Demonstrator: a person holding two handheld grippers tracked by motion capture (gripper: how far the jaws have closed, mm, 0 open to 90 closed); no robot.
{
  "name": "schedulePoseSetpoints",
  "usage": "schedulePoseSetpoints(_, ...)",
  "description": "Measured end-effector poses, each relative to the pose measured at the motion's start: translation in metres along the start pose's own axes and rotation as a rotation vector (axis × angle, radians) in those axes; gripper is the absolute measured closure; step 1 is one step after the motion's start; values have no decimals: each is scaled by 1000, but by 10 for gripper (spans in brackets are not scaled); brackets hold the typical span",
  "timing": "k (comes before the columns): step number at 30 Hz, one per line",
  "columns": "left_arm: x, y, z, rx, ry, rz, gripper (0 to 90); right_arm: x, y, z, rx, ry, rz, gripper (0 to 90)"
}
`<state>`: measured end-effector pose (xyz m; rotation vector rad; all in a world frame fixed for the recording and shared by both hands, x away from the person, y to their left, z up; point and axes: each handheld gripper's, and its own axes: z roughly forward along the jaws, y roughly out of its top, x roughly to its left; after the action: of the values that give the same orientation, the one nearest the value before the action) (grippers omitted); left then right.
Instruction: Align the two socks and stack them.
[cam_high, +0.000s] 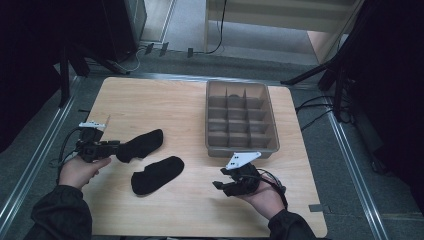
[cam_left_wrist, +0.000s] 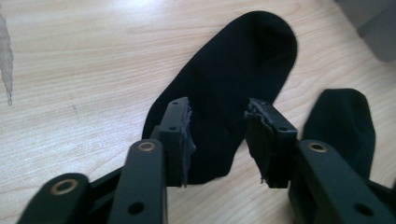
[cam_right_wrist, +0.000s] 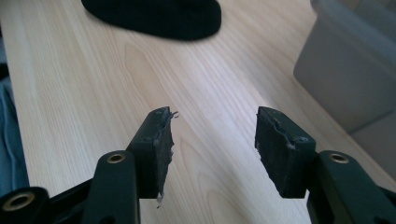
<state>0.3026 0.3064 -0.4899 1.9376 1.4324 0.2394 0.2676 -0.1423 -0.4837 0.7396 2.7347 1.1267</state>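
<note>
From the high view, two flat black fabric socks lie on the light wooden worktop (cam_high: 190, 115): the farther black sock (cam_high: 142, 144) at the left hand-held gripper (cam_high: 116, 146), the nearer black sock (cam_high: 157, 175) just beside it. A grey plastic divided tray (cam_high: 240, 86) stands well apart.

In the left gripper view, the left hand-held gripper (cam_left_wrist: 217, 135) stands half open astride the farther black sock (cam_left_wrist: 233, 84), pads off it.

In the right gripper view, the right hand-held gripper (cam_right_wrist: 215, 140) gapes wide, empty, over bare worktop (cam_right_wrist: 93, 79).

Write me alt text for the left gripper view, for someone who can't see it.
The left gripper has its two black jaws open over the near end of a flat black sock on a light wooden table, the pads not pressing it. A second black sock lies to the right.
</note>
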Motion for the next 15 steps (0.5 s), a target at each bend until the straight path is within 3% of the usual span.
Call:
schedulePoseSetpoints(5, -7, -6, -7, -4, 10, 49, 553, 4, 12, 4, -69, 21, 11, 508)
schedulePoseSetpoints(9, -12, -12, -15, -19, 9, 74, 543, 10, 27, 10, -106, 32, -13, 551)
schedulePoseSetpoints(15, -15, -24, -24, -35, -6, 74, 547, 18, 57, 37, -110, 50, -32, 622)
